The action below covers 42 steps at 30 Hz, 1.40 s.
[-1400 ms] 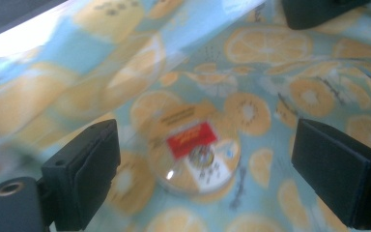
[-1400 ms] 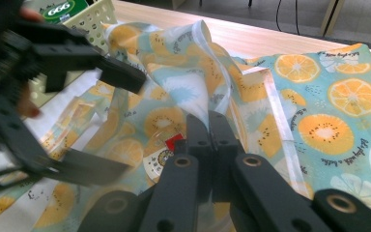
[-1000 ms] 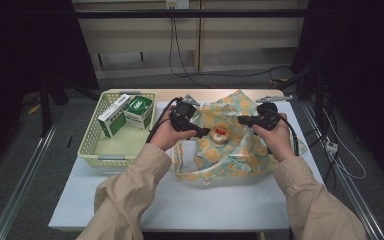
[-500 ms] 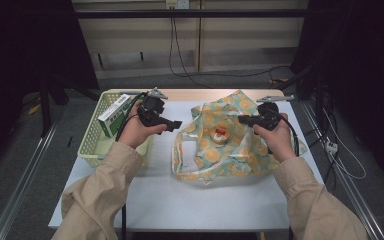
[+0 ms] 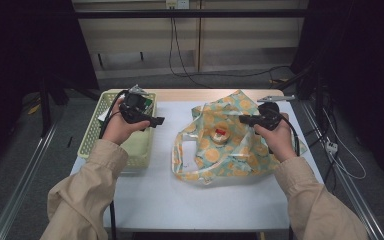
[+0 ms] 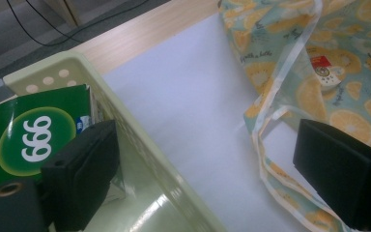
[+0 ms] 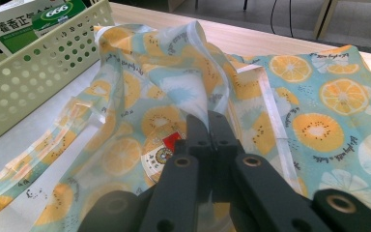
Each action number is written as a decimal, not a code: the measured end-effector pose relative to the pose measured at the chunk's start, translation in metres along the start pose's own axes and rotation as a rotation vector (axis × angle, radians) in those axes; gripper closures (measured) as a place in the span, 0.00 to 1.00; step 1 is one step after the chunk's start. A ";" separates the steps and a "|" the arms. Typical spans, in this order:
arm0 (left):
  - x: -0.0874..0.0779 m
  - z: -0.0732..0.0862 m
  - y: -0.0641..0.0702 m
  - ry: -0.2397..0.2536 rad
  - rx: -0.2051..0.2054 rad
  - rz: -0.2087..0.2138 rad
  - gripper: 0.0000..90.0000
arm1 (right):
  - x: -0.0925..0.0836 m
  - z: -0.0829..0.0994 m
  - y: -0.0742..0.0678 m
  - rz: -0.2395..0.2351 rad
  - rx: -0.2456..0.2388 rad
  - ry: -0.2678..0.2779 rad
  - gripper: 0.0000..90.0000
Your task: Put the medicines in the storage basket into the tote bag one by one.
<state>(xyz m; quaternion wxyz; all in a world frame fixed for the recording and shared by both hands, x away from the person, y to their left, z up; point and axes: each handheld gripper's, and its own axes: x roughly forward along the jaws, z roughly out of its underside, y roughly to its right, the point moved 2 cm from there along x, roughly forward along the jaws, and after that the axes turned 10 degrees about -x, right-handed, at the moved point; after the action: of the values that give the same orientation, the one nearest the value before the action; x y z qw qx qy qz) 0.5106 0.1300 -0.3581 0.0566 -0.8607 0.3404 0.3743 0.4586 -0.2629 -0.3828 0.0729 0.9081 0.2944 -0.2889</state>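
My right gripper (image 7: 207,126) pinches the bag (image 5: 230,145) rim; my left gripper (image 6: 207,159), jaws wide, hovers over the basket (image 5: 92,137) beside the bag.

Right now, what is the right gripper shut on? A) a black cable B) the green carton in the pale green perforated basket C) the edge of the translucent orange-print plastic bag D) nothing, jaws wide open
C: in the right gripper view the right gripper has its jaws closed, pinching a raised fold of the orange-print plastic bag.
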 end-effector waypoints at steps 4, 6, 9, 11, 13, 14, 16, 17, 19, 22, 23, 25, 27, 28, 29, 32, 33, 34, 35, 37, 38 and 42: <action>-0.001 0.001 -0.006 -0.005 -0.009 -0.003 0.08 | 0.000 0.000 0.000 0.000 0.002 0.001 1.00; -0.002 0.002 -0.009 -0.001 -0.007 -0.017 0.08 | -0.001 0.000 0.000 0.001 0.000 0.002 1.00; -0.003 0.004 -0.015 -0.006 -0.008 -0.020 0.08 | -0.001 -0.001 0.000 0.001 0.000 0.003 1.00; -0.003 0.005 -0.021 -0.018 -0.012 -0.032 0.08 | -0.002 -0.001 0.000 0.001 0.000 0.004 1.00; -0.003 0.006 -0.027 -0.024 -0.022 -0.048 0.08 | -0.002 0.000 0.001 0.002 0.002 0.002 1.00; -0.003 0.007 -0.030 -0.026 -0.030 -0.055 0.08 | -0.002 0.001 0.001 0.001 0.005 0.003 1.00; -0.002 0.009 -0.036 -0.030 -0.043 -0.072 0.08 | -0.002 0.001 0.001 0.002 0.003 0.002 1.00; -0.002 0.009 -0.039 -0.034 -0.044 -0.083 0.09 | -0.002 0.001 0.002 0.002 0.003 0.005 1.00; 0.000 0.011 -0.044 -0.034 -0.058 -0.098 0.10 | -0.003 0.000 0.002 0.000 0.004 0.005 1.00; 0.003 0.014 -0.051 -0.057 -0.060 -0.129 0.10 | -0.003 0.001 0.002 -0.003 0.003 0.002 1.00; 0.004 0.014 -0.053 -0.057 -0.069 -0.129 0.11 | -0.003 0.001 0.003 -0.003 0.004 0.002 1.00; 0.007 0.016 -0.057 -0.062 -0.069 -0.139 0.11 | -0.004 0.001 0.003 -0.002 0.004 0.002 1.00; 0.010 0.017 -0.060 -0.072 -0.081 -0.149 0.11 | -0.005 0.001 0.003 -0.003 0.005 0.005 1.00; 0.012 0.018 -0.061 -0.075 -0.084 -0.156 0.11 | -0.005 0.001 0.003 -0.004 0.004 0.008 1.00; 0.014 0.019 -0.062 -0.078 -0.086 -0.161 0.11 | -0.005 0.001 0.003 -0.004 0.004 0.008 1.00; 0.020 0.020 -0.064 -0.094 -0.082 -0.175 0.11 | -0.006 0.001 0.004 -0.006 0.005 0.006 1.00; 0.022 0.021 -0.065 -0.099 -0.082 -0.184 0.11 | -0.006 0.001 0.004 -0.007 0.005 0.005 1.00; 0.023 0.021 -0.066 -0.102 -0.082 -0.194 0.11 | -0.007 0.000 0.004 -0.006 0.006 0.005 1.00; 0.025 0.021 -0.067 -0.101 -0.090 -0.199 0.11 | -0.007 0.000 0.005 -0.006 0.006 0.007 1.00; 0.027 0.021 -0.069 -0.089 -0.101 -0.207 0.11 | -0.008 0.000 0.006 -0.004 0.007 0.008 1.00; 0.028 0.021 -0.070 -0.091 -0.104 -0.212 0.11 | -0.008 0.001 0.006 -0.004 0.008 0.008 1.00; 0.032 0.021 -0.073 -0.077 -0.117 -0.241 0.08 | -0.007 0.001 0.008 -0.007 0.013 0.009 1.00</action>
<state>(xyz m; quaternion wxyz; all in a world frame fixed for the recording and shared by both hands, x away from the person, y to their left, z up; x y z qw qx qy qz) 0.5597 0.1758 -0.4068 0.0638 -0.8822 0.2098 0.4167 0.4574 -0.2732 -0.3801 0.0649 0.9087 0.2961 -0.2871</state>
